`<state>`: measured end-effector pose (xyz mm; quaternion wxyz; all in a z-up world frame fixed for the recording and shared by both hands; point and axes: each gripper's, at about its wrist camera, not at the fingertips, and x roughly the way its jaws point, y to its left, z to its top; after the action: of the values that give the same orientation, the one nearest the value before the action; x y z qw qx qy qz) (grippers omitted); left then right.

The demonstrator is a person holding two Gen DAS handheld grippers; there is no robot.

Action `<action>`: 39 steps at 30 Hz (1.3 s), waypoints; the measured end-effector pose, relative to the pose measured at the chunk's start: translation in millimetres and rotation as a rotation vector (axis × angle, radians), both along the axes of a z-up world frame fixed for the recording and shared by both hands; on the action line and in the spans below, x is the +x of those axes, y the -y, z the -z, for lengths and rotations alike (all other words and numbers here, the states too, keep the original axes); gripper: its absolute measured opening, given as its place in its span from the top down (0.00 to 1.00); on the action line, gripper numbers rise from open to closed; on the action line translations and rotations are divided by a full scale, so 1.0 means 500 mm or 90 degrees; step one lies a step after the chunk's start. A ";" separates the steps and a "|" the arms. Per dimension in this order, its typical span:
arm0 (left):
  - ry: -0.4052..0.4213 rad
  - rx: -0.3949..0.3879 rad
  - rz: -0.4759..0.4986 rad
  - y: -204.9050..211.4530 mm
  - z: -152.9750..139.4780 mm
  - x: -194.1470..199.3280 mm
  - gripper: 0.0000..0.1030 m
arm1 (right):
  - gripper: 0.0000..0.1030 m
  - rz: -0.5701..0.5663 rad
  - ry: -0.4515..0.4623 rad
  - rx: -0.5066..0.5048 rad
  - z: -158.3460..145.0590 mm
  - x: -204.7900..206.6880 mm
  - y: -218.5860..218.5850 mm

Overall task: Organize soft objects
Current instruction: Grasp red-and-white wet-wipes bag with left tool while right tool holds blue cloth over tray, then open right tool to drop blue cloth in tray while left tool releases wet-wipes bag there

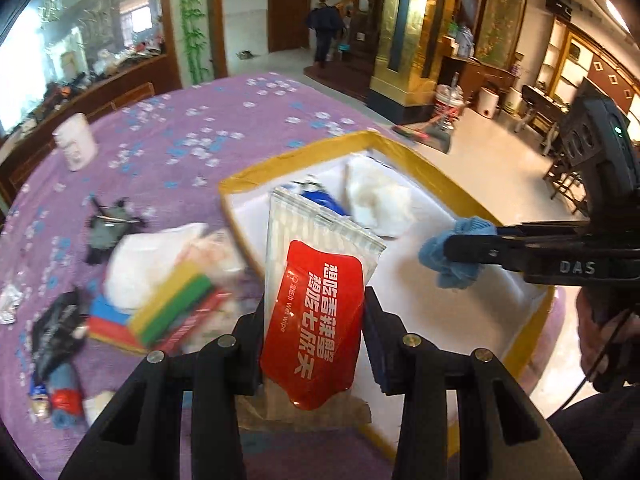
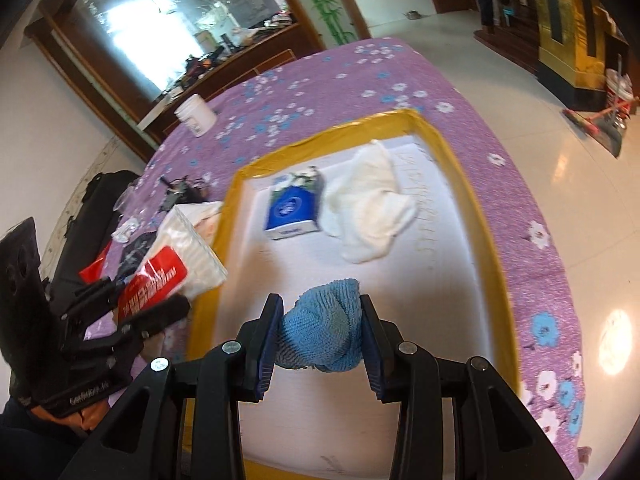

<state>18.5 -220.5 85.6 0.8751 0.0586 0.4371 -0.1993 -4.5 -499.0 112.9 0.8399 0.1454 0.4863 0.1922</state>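
My left gripper [image 1: 316, 300] is shut on a wet-wipe pack [image 1: 316, 292] with a red label, held upright at the near left rim of the white tray [image 1: 432, 312] with a yellow edge. In the right wrist view the same pack [image 2: 172, 264] hangs just outside the tray's left rim [image 2: 224, 232]. My right gripper [image 2: 322, 304] is shut on a bunched blue cloth [image 2: 324, 332] over the tray's near half; the cloth [image 1: 452, 252] also shows from the left wrist. A blue tissue pack [image 2: 290, 210] and a white cloth [image 2: 370, 204] lie in the tray.
Left of the tray on the purple flowered tablecloth [image 1: 180, 136] lie a striped sponge pack [image 1: 172, 312], a white bag [image 1: 148, 256], a black pouch [image 1: 56, 332] and a grey toy [image 1: 108, 228]. A white cup [image 1: 76, 144] stands farther back. A person [image 1: 324, 28] walks in the room.
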 end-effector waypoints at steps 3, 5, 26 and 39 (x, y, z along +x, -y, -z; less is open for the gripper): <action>-0.021 -0.007 0.010 0.029 0.021 0.012 0.62 | 0.61 0.000 -0.012 -0.010 0.016 0.018 0.010; -0.030 0.002 0.008 0.047 0.039 0.022 0.62 | 0.61 -0.002 -0.022 -0.014 0.028 0.031 0.013; -0.003 0.077 -0.027 0.110 0.078 0.062 0.62 | 0.61 -0.033 -0.029 -0.067 0.059 0.129 0.000; 0.015 0.090 -0.026 0.111 0.070 0.056 0.61 | 0.56 -0.029 -0.035 -0.069 0.055 0.123 0.003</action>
<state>46.5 -276.1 50.5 0.8777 0.1137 0.4411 -0.1489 57.0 -500.7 85.3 0.8282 0.0938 0.5222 0.1807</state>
